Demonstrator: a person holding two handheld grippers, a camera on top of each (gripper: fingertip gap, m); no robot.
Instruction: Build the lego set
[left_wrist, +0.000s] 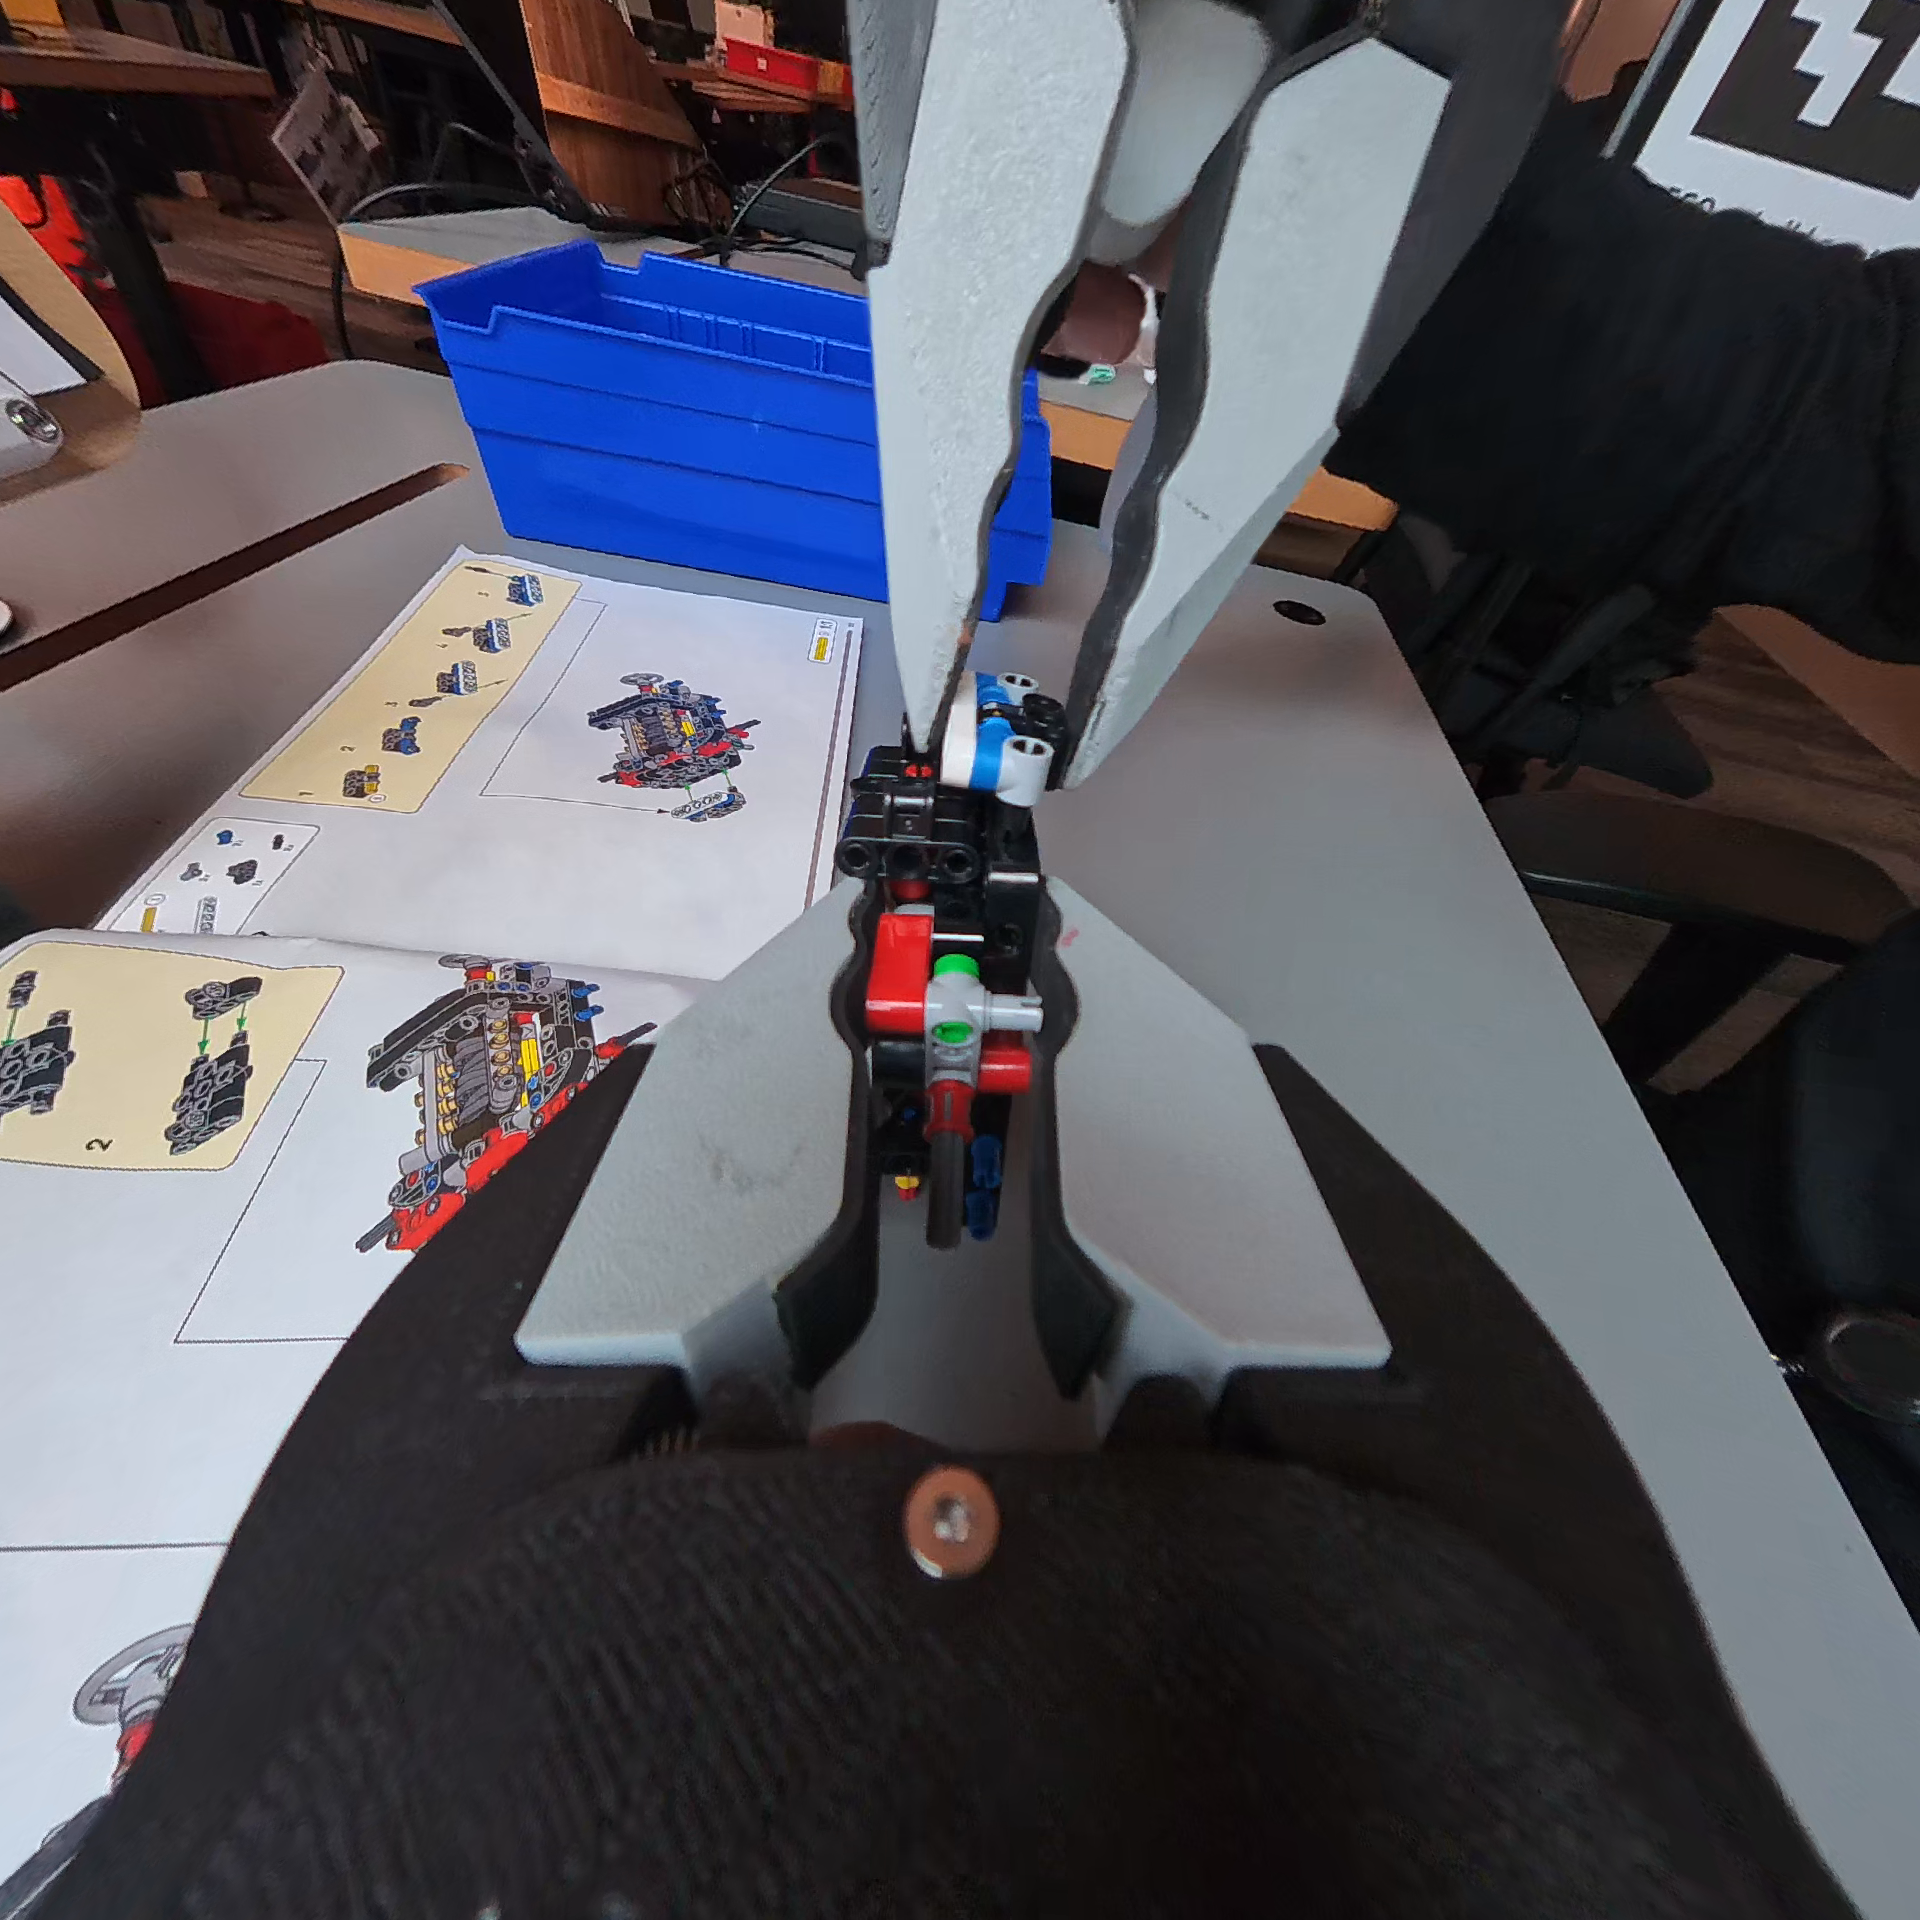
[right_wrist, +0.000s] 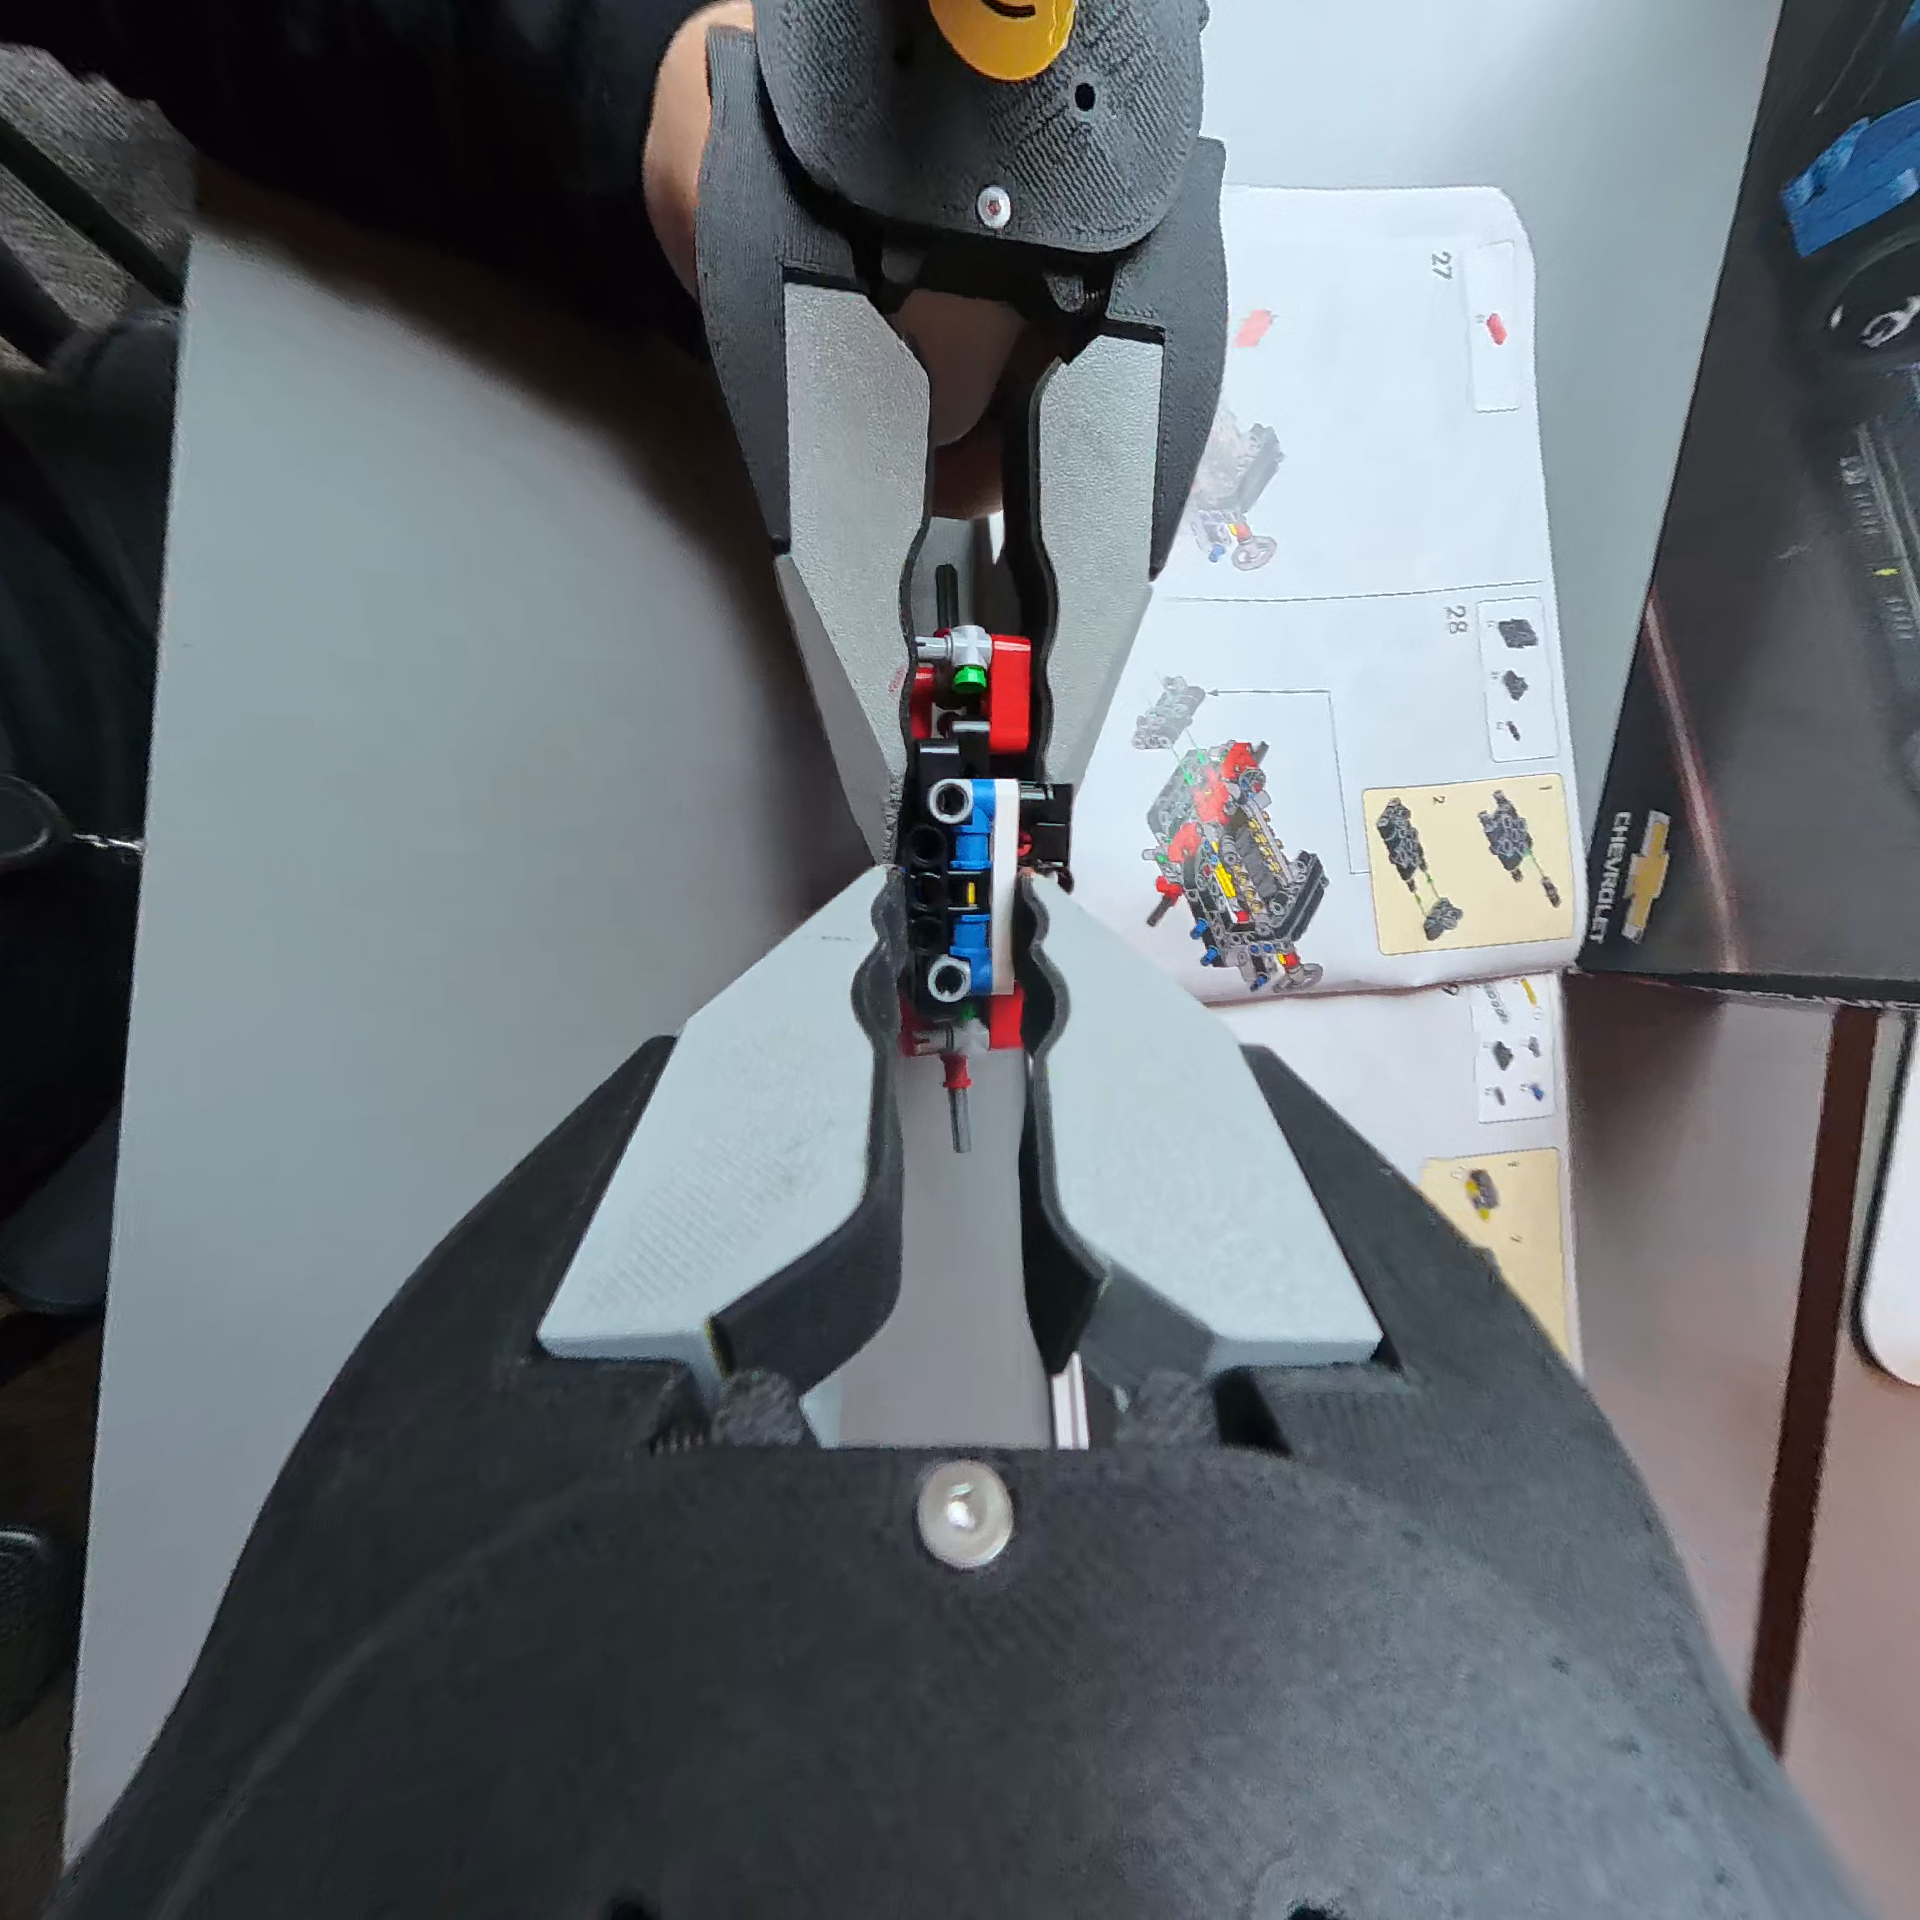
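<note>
A small lego assembly of black beams, red parts, a grey connector and a green pin is held above the table. My left gripper is shut on its lower body. A blue and white sub-piece sits on the assembly's far end. My right gripper comes down from above and is shut on it. In the right wrist view my right gripper clamps the blue and white sub-piece, which touches the black beams. The left gripper opposite holds the red end.
An open instruction booklet lies on the grey table to the left; it also shows in the right wrist view. A blue bin stands behind. The dark set box is at the right. A black sleeve holds the right gripper. Only a small space, under 4 cm, lies between the two pairs of fingers.
</note>
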